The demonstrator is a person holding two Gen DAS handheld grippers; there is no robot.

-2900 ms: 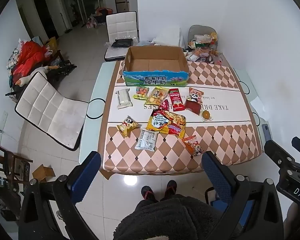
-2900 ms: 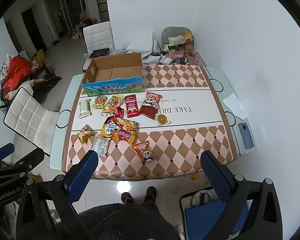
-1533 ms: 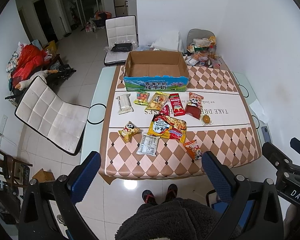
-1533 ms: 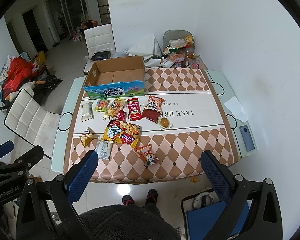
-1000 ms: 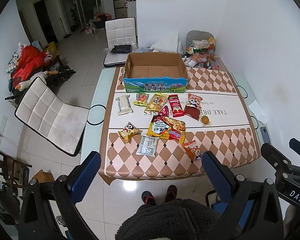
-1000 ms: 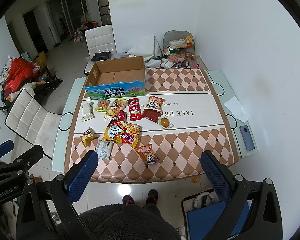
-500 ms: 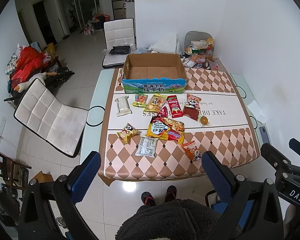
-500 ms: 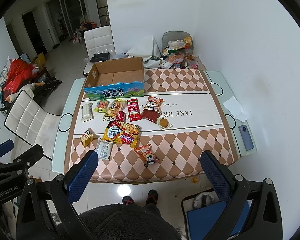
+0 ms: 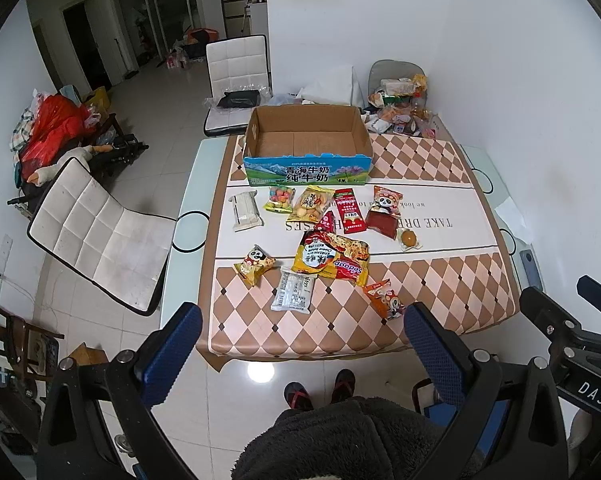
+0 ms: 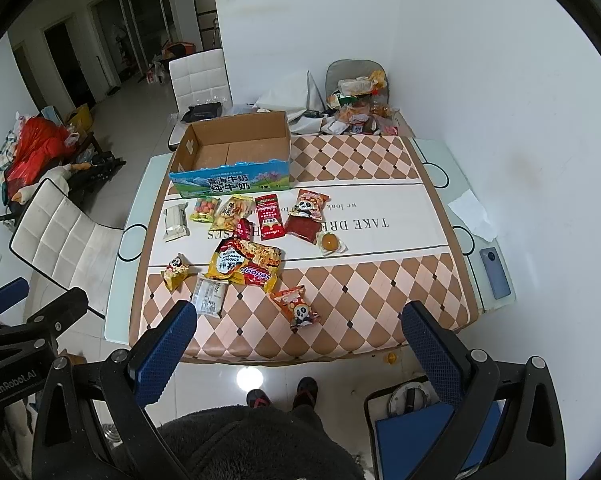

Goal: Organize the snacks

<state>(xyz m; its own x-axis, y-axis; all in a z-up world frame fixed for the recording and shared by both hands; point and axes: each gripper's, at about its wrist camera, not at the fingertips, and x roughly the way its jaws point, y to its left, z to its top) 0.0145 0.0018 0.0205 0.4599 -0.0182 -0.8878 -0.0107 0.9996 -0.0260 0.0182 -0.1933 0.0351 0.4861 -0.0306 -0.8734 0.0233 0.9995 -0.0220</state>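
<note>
Left tool (image 9: 302, 336): its two blue fingers are wide apart and hold nothing. It hangs high above the near edge of the surface (image 9: 440, 312), so the person can look over all the snacks first.
Right tool (image 10: 300, 334): also wide apart, with nothing in it, up high beside the left one.
Box (image 9: 306, 148): a cardboard box with nothing inside, at the far edge of the surface. I think the snacks are meant to go in it.
Snacks in a row: a white pack (image 9: 244, 212), a candy bag (image 9: 279, 199), a yellow bag (image 9: 310, 208), a red pack (image 9: 348, 210) and a panda bag (image 9: 385, 210) lie just in front of the box.
Snacks nearer: a big noodle bag (image 9: 332, 259) is in the middle. A small yellow panda bag (image 9: 254, 264), a clear pack (image 9: 294, 292) and an orange panda bag (image 9: 385, 298) lie toward the near edge.
What changed: the snacks and box lie just as they did before. Both tools have only drifted a tiny bit, and no snack has been picked up yet.
</note>
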